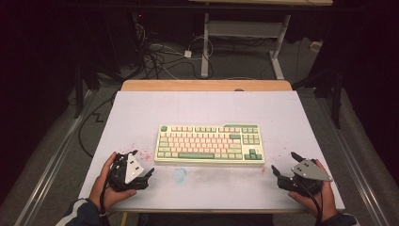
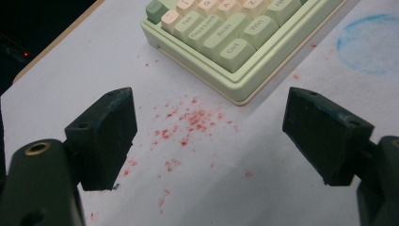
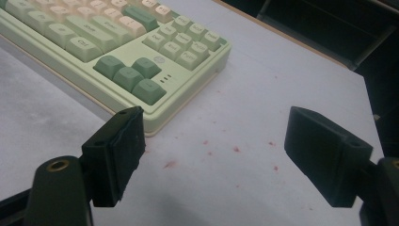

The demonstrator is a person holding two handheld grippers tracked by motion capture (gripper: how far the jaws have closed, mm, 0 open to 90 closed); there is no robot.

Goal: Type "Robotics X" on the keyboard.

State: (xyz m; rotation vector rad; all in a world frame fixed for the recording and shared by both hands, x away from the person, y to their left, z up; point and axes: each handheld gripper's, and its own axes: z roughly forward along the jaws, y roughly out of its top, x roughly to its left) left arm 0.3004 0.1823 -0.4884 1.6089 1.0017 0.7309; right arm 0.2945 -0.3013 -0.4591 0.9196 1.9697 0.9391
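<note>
Your left gripper (image 1: 143,165) and right gripper (image 1: 283,165), both with jaws spread wide and holding nothing, flank the keyboard (image 1: 210,143), whose long axis runs straight between them, each just off one near corner.

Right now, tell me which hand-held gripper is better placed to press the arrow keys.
Right. The right hand-held gripper sits open beside the keyboard's arrow keys; the left hand-held gripper is at the opposite end.
</note>
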